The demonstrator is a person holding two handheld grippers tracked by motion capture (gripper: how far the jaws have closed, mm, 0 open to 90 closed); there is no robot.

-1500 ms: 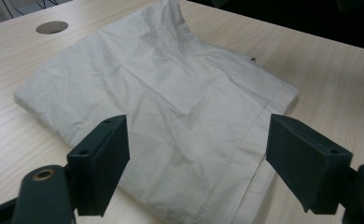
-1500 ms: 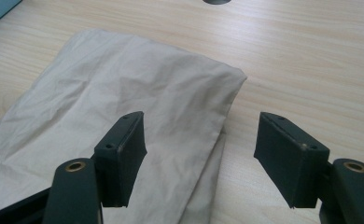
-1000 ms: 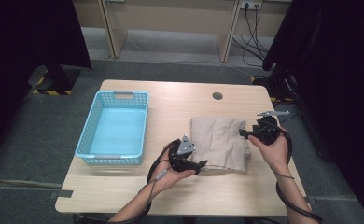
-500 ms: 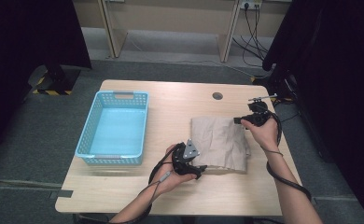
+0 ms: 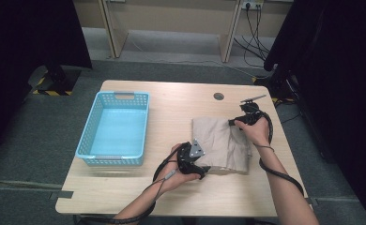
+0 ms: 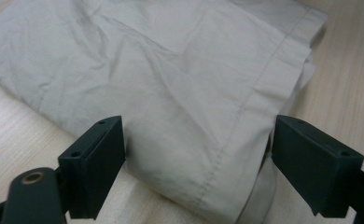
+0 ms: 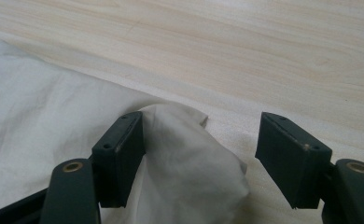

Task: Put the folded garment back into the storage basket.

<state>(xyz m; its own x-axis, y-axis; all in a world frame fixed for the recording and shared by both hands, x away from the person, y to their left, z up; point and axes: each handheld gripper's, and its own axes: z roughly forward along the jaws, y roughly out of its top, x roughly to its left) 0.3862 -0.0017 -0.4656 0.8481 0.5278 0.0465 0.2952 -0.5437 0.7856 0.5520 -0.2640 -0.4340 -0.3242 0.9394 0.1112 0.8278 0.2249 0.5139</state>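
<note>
A folded beige cloth (image 5: 221, 143) lay on the right half of the wooden table (image 5: 171, 101), well apart from the blue basket (image 5: 115, 126) at the left.

The left gripper (image 5: 196, 165) was set at the cloth's near edge, its jaws spread and having just been opening, with the hemmed fold (image 6: 245, 116) between them but not pinched.

The right gripper (image 5: 237, 121) was placed at the far right corner (image 7: 189, 140), jaws parted; one pad touched the raised cloth and the other stood clear.

Judgement: both jaws should be lowered until all layers are bracketed, then closed together, so that the fold is lifted evenly and no lower layer is left on the table.
</note>
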